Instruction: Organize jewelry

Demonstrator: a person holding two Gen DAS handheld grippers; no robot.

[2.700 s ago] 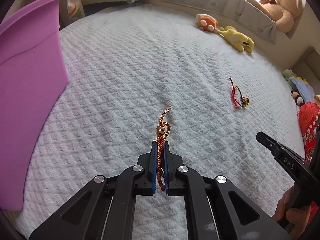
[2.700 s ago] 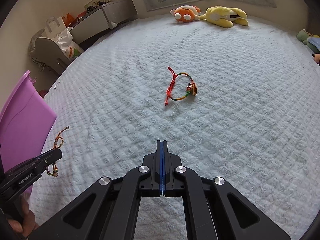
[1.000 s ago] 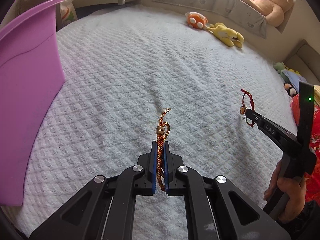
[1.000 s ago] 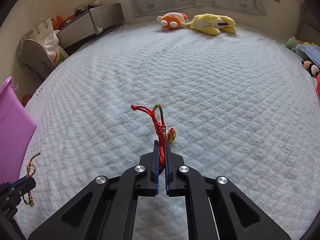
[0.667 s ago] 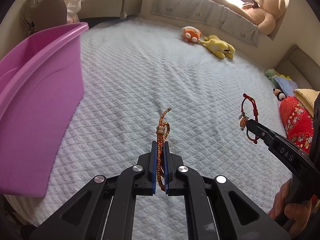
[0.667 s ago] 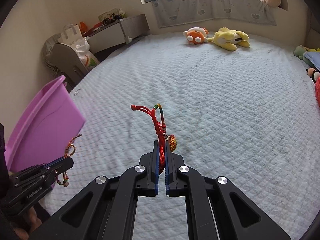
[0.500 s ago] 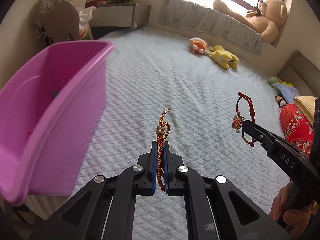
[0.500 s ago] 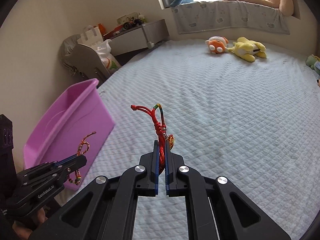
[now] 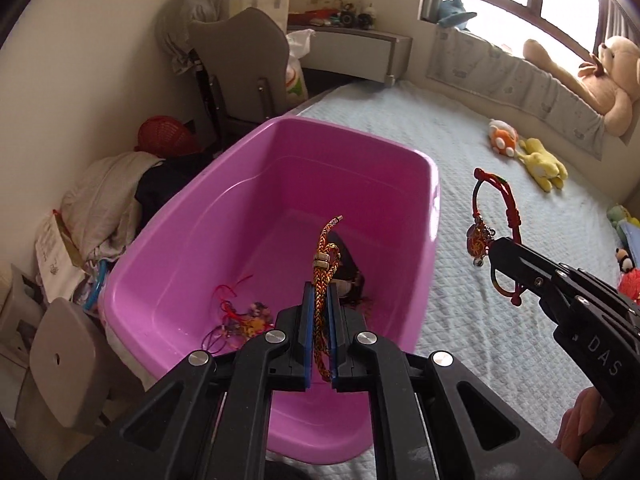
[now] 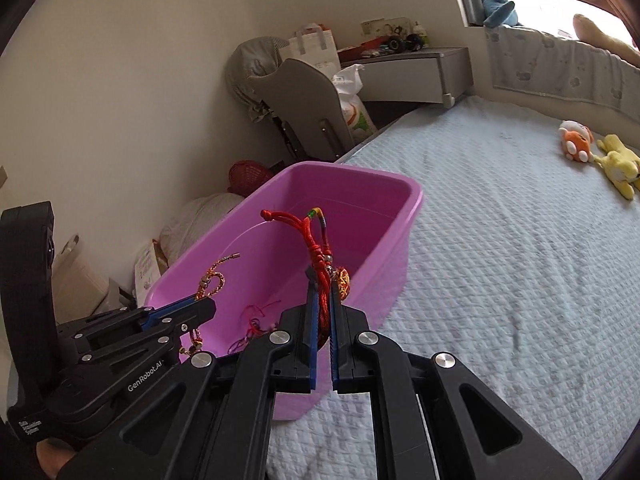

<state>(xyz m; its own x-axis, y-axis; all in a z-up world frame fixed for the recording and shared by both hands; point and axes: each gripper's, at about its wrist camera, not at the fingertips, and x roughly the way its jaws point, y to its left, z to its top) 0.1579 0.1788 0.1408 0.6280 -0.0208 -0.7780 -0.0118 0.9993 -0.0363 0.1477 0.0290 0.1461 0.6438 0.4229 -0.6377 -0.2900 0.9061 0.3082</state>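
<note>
Left wrist view: left tool (image 9: 319,320) clamps an orange braided bracelet (image 9: 325,256) over the pink tub (image 9: 430,216), while the right tool (image 9: 498,258), right of its rim, grips a red cord bracelet (image 9: 508,204).

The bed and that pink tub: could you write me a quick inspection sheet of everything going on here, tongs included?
Surface: bed with a white quilted cover.
Job's things: pink tub at the bed's edge, a few string bracelets already on its bottom; orange bracelet; red bracelet.
Clutter: two plush toys far across the bed, more at its right edge.
Tongs: left tongs shut on the orange bracelet, over the tub; right tongs shut on the red bracelet, beside the tub's rim.
Cables: nothing seen.
Surroundings: grey chair, desk, laundry pile, teddy bear on the window sill.
</note>
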